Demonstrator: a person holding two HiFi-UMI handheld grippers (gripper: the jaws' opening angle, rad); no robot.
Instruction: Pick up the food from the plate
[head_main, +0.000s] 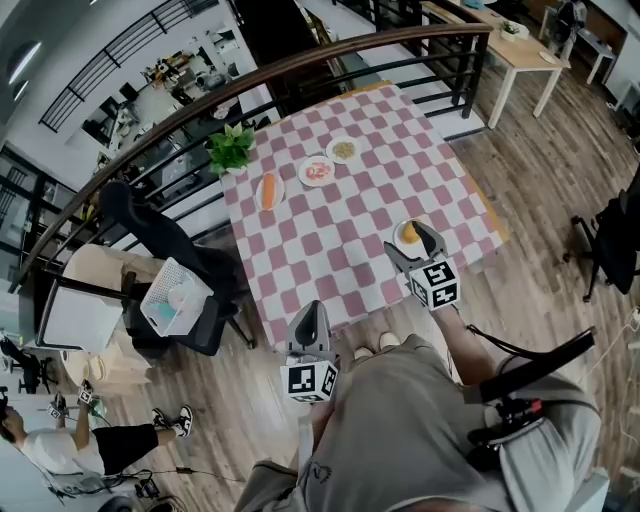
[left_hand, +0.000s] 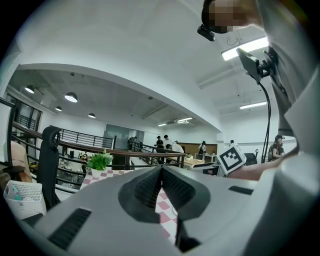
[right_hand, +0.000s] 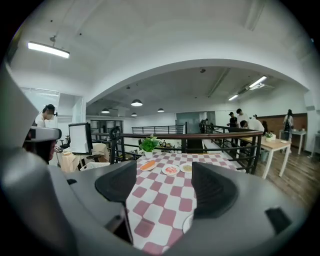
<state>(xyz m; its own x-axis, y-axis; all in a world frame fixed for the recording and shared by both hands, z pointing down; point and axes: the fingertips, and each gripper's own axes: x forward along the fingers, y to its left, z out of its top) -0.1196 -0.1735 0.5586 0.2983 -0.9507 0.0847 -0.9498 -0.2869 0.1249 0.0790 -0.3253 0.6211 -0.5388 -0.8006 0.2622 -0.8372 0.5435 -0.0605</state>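
I stand at the near edge of the bench (head_main: 330, 245), which is spread with a pink-and-white checked cloth. My right gripper (head_main: 423, 234) reaches over its near right corner. The jaws are spread wide with nothing between them. Through the gap, the right gripper view shows only checked cloth and, low on the right, the rim of a white plate (head_main: 397, 240). From the head view that plate lies right under the jaw tips, and on it sits a small orange-yellow piece of food (head_main: 408, 232), partly covered by the gripper. I cannot tell whether the jaws touch it.

My left gripper (head_main: 312, 310) hangs at the bench's near edge, well apart from the plate. Its jaws are pressed together, ribbed pads meeting, pinching nothing.

Farther across the cloth three more servings stand in a slanting row:
- The first dish (head_main: 259, 200) holds a long orange piece (head_main: 268, 190).
- The second dish (head_main: 303, 176) holds a red-and-white helping (head_main: 316, 171).
- The third dish (head_main: 331, 152) holds a pale yellowish helping (head_main: 343, 150).

I cannot name these foods more closely. A potted plant (head_main: 231, 148) with green leaves stands at the far left corner, near the first dish.

A dark curved railing (head_main: 330, 55) runs behind the bench, and beyond it stands a pale wooden table (head_main: 520, 50). To the bench's left a black office chair (head_main: 150, 225) stands on the wooden floor — just beside it, a white basket (head_main: 175, 295) rests on another seat.
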